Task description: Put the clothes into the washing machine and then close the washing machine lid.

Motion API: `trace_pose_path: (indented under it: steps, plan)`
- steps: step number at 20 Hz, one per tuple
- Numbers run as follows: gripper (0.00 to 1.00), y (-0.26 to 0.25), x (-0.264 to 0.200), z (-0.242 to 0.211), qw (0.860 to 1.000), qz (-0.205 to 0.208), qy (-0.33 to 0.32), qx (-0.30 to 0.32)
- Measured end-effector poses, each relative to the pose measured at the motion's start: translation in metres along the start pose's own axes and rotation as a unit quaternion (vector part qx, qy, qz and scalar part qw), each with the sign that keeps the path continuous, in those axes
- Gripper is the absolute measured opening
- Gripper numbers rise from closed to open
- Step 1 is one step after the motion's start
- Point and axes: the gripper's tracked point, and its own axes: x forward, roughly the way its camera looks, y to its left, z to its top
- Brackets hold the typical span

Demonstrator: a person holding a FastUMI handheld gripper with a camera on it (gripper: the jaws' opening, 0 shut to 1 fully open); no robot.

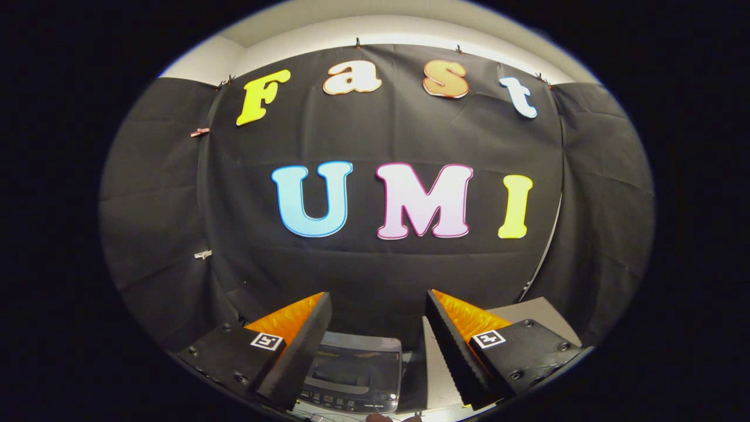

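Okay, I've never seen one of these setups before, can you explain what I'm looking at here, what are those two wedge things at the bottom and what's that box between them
This picture comes from a fisheye camera mounted on a hand-held gripper, a two-finger tool that a person carries. The camera looks forward along the fingers, so the two wedges are those fingers. They stand apart, open, with nothing held between them. The box seen low between them is a small washing machine with a dark see-through lid, viewed from above, with a row of controls along its near edge. It sits on a pale surface. Beyond the fingers hangs the black cloth wall of the booth. I cannot see any clothes from this angle.
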Motion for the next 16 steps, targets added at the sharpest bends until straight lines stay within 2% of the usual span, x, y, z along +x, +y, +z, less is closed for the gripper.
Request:
trace_pose_path:
  steps: [12, 16]
  plan:
    - [1.00, -0.100, -0.112, 0.047, 0.997, -0.055, -0.058, -0.018]
    - [1.00, -0.120, -0.135, 0.052, 0.996, -0.055, -0.072, -0.015]
